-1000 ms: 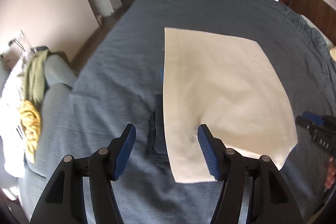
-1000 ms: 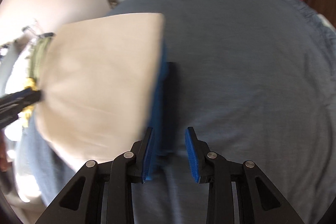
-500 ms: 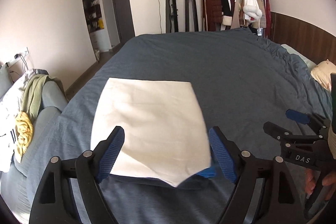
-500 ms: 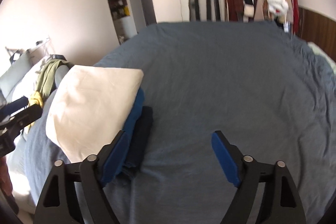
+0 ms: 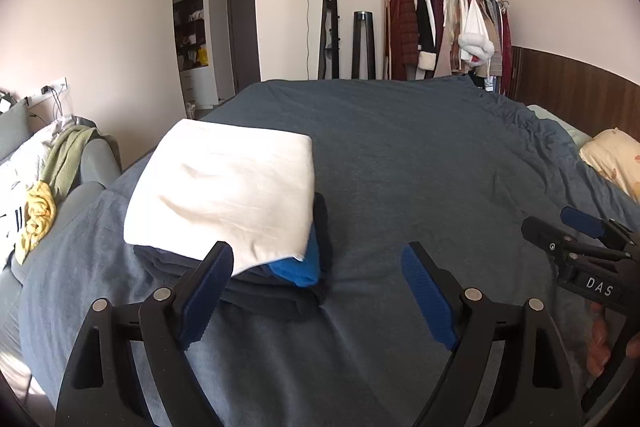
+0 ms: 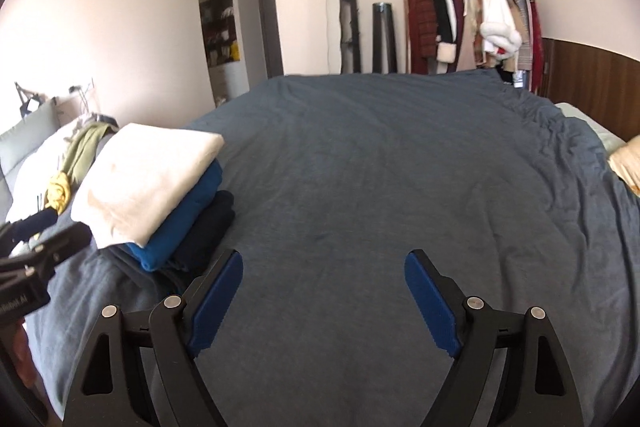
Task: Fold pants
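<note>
Your left gripper [image 5: 316, 263] is opening, empty; right gripper [image 6: 324, 271] gapes empty; folded pants [image 5: 224, 187] top the stack.

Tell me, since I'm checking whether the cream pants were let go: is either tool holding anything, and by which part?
Nothing is held. The left tool is opening with only the bedspread behind it; the right tool is open and empty. The folded cream pants lie atop the stack.
</note>
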The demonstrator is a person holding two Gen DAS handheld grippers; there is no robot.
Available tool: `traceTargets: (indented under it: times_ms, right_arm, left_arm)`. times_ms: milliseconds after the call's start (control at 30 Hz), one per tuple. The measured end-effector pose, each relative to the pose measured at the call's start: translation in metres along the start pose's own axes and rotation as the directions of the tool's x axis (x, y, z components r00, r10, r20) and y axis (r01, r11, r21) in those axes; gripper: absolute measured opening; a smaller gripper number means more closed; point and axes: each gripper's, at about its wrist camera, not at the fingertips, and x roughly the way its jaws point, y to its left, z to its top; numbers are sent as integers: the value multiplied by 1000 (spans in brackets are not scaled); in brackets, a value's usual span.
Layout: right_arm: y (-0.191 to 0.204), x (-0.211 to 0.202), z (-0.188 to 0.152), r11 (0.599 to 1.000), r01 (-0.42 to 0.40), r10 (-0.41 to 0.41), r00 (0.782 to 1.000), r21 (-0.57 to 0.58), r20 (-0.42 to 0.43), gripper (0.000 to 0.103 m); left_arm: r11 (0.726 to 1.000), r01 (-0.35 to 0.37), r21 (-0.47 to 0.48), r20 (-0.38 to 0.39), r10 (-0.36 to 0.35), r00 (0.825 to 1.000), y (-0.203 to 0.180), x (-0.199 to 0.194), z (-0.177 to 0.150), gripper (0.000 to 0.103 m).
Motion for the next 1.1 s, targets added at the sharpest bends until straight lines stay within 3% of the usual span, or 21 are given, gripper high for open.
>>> traceTargets:
  times_ms: [233, 500, 1100]
  right_arm:
    - [-17, -53, -7, 997, 30, -31, 999, 65, 16, 84]
    - [-20, -108, -24, 996, 87, -88, 994, 25, 59, 89]
    - [-35, -175, -60, 991, 132, -131, 989, -9, 69, 89]
  left_arm:
    - [1000, 17, 14, -1, -17, 1000, -19, -45, -4, 93]
    - [998, 35, 45, 40, -37, 999, -40, -87, -14, 97]
    - [995, 75, 64, 21, -76, 997, -72, -136, -45, 101]
